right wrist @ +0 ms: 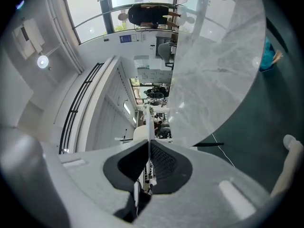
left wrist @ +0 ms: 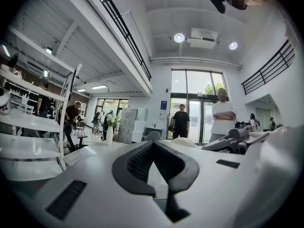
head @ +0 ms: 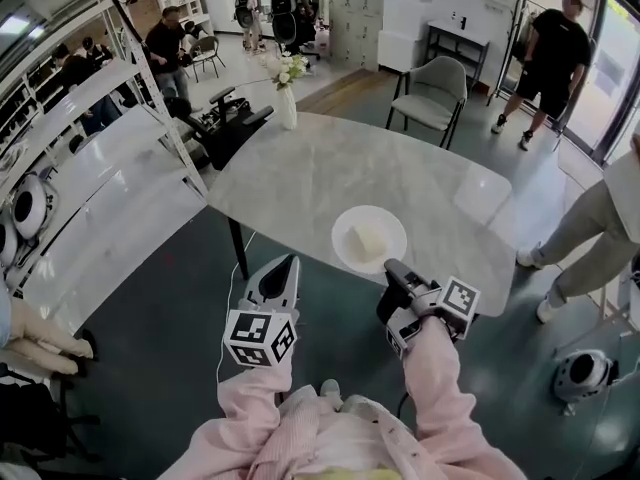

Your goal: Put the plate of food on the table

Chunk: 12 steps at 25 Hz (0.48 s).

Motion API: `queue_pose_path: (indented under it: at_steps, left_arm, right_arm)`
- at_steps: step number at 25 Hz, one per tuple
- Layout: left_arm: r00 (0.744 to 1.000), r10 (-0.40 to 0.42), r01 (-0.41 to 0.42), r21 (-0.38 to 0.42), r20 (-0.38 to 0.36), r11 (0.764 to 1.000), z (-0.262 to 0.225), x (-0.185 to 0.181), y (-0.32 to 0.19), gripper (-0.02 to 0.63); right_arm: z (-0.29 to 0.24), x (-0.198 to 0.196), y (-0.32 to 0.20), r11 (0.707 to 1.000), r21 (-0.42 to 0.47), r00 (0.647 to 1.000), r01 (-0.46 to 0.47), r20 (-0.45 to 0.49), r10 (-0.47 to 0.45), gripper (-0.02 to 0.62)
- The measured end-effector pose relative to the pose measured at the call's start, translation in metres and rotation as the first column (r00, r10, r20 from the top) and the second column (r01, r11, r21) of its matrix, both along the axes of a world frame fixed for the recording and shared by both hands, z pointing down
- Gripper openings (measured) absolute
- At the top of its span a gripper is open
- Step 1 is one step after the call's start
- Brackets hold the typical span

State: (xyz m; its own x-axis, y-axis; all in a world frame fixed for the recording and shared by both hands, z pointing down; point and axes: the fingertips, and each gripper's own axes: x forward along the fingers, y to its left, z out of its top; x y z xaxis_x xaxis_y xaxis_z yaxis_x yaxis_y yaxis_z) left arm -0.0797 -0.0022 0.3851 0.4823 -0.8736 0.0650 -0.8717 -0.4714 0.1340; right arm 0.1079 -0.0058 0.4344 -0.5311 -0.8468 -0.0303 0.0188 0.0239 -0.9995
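Observation:
A white plate (head: 345, 223) carrying a pale block of food (head: 366, 240) rests on the grey marble table (head: 330, 168) near its front edge. My right gripper (head: 393, 266) reaches the plate's near rim and is shut on it. In the right gripper view the rim (right wrist: 151, 109) runs edge-on as a thin white line between the closed pads. My left gripper (head: 286, 264) hovers just off the table's front edge, left of the plate, shut with nothing in it. Its tips (left wrist: 152, 142) meet in the left gripper view.
A white vase of flowers (head: 286, 96) stands at the table's far left end. A grey chair (head: 432, 93) sits behind the table. White shelving (head: 100, 168) lines the left side. A person (head: 595, 228) stands close at the right, others farther back.

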Motion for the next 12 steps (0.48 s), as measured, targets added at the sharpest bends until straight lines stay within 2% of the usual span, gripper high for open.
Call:
queue_pose_path:
  at_steps: [12]
  left_arm:
    - [1.000, 0.004, -0.005, -0.042, -0.014, 0.999, 0.014, -0.011, -0.076, -0.002]
  right_arm:
    - [0.001, -0.017, -0.086, 1.000, -0.006, 1.000, 0.015, -0.009, -0.015, 0.015]
